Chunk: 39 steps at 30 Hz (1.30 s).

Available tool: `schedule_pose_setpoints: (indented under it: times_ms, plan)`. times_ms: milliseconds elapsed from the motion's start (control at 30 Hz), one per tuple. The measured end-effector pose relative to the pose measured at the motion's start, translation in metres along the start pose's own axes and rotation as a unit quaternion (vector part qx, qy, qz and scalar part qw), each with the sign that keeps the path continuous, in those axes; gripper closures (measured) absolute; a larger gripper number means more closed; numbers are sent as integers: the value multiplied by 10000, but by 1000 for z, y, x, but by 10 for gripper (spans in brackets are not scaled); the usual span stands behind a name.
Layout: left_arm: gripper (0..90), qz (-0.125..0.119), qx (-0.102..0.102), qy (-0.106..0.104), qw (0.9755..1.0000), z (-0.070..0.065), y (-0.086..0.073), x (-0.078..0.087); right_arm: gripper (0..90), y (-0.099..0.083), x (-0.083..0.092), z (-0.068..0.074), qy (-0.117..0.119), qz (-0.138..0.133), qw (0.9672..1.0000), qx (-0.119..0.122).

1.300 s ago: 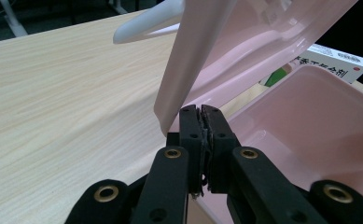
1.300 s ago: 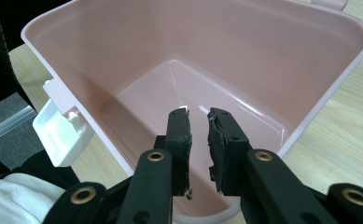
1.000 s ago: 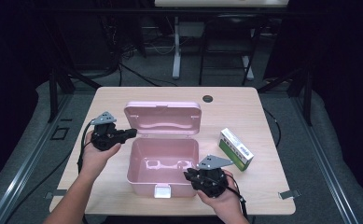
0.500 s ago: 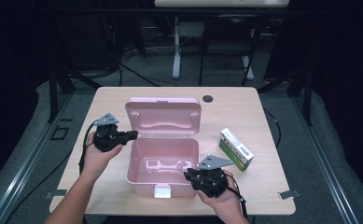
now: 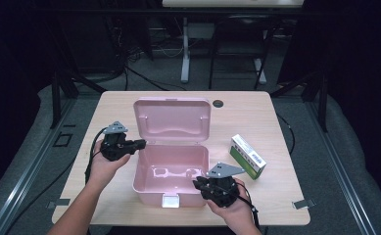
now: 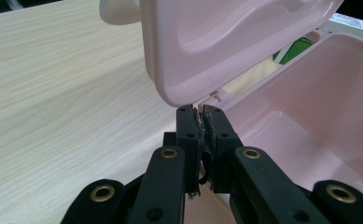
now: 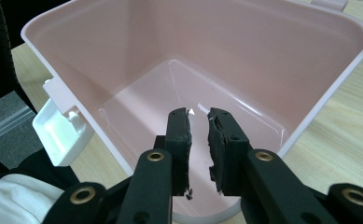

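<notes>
At the centre of the high view a pale pink box (image 5: 171, 171) sits on a light wood-grain bench (image 5: 261, 117), a green-and-white carton (image 5: 247, 156) at right, both grippers black with grey plates.

We can see small printing on the top of the green and white box (image 5: 247, 156) on the table (image 5: 276, 117), but the letters are too tiny and blurry for us to read. The pink case (image 5: 173, 169) has no words or numbers on it that we can make out.
</notes>
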<state>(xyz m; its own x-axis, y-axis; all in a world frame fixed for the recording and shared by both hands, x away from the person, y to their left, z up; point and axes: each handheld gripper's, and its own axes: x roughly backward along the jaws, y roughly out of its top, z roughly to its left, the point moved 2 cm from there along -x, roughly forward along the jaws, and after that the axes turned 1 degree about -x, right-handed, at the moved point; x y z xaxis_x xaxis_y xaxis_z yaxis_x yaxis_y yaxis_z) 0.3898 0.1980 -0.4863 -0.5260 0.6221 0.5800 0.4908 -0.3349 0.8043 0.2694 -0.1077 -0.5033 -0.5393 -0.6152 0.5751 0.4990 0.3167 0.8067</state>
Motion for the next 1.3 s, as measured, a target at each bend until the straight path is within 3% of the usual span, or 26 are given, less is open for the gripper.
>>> schedule_pose_setpoints:
  times_ms: [733,1300]
  plan:
    - [866,-23,58,-41,10000,1,-2,0,826,-1,0,-2,7,-57,10000,-23]
    - [864,-93,118,-52,9999,2,-3,0,781,-1,1,0,32,-78,10000,-11]
